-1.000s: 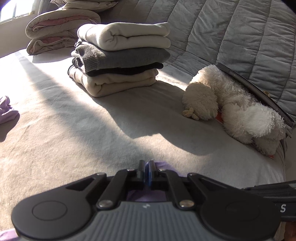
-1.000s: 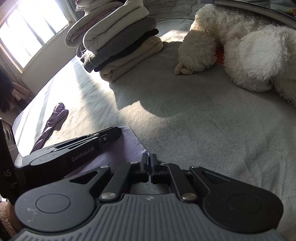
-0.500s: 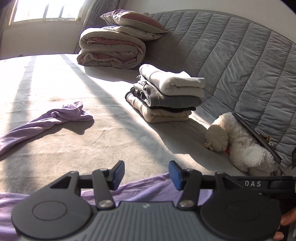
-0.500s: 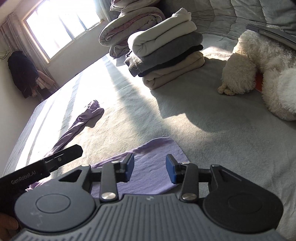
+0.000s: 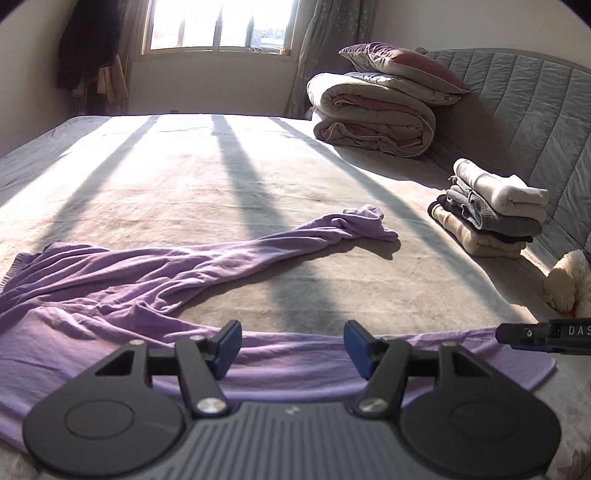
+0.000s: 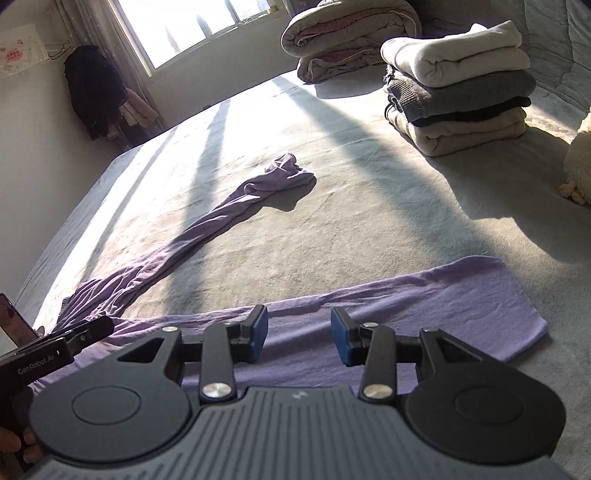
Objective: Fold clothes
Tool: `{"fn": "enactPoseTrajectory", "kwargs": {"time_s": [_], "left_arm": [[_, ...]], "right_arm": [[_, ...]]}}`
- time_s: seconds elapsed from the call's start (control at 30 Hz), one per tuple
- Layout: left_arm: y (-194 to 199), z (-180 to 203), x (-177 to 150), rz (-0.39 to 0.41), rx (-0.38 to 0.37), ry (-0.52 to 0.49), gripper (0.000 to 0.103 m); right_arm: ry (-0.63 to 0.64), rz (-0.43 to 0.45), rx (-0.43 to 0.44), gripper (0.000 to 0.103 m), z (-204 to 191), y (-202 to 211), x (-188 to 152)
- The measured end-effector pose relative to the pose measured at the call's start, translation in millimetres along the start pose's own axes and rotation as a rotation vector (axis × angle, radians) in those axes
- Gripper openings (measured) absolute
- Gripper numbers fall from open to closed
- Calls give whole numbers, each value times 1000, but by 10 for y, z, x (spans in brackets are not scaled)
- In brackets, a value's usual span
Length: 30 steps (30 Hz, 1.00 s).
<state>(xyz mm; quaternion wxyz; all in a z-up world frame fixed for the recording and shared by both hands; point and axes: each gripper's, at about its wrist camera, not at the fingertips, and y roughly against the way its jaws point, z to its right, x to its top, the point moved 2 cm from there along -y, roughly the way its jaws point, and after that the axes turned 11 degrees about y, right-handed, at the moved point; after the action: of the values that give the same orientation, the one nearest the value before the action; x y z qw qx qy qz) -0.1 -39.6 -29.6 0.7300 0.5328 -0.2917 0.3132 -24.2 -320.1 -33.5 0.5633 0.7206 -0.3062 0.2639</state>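
A purple garment (image 5: 155, 273) lies on the grey bed, its near part spread flat and one long part trailing off toward the far side, ending in a crumpled bunch. The same purple garment (image 6: 424, 295) shows in the right wrist view. My left gripper (image 5: 292, 345) hovers over the garment's near edge, its jaws opening with nothing between them. My right gripper (image 6: 299, 334) is open above the flat part, also empty. The right gripper's tip (image 5: 543, 334) shows at the right edge of the left wrist view, and the left gripper's tip (image 6: 74, 338) at the left of the right wrist view.
A stack of folded clothes (image 5: 491, 214) (image 6: 458, 85) sits by the grey quilted headboard (image 5: 535, 110). A folded duvet with pillows (image 5: 373, 118) lies behind it. A white plush toy (image 5: 570, 284) lies at the right. The window (image 5: 218, 22) is at the far wall.
Both grippers went from shut to open, letting go of the purple garment's edge, and drew back and up. The left one swung leftward, bringing the whole garment and window into view.
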Motion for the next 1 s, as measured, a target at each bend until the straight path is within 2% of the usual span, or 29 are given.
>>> {"fn": "enactPoseTrajectory", "kwargs": {"time_s": [0.13, 0.37, 0.47, 0.63, 0.77, 0.83, 1.0], "left_arm": [[86, -533, 19, 7, 123, 49, 65], [215, -1448, 9, 57, 271, 170, 65], [324, -1753, -30, 92, 299, 215, 66], [573, -2331, -196, 153, 413, 255, 66], [652, -2769, -280, 155, 442, 351, 64], [681, -2930, -311, 170, 411, 425, 59], [664, -3042, -237, 186, 318, 552, 58]], "right_arm": [[64, -32, 22, 43, -310, -179, -43], [244, -99, 93, 43, -995, -484, -232], [332, -97, 161, 43, -1311, -545, -288], [510, -30, 309, 43, -1864, -600, -315], [624, 7, 442, 43, -2216, -620, -418], [673, 9, 486, 43, -2293, -613, -517], [838, -2, 551, 43, -2425, -597, -755]]}}
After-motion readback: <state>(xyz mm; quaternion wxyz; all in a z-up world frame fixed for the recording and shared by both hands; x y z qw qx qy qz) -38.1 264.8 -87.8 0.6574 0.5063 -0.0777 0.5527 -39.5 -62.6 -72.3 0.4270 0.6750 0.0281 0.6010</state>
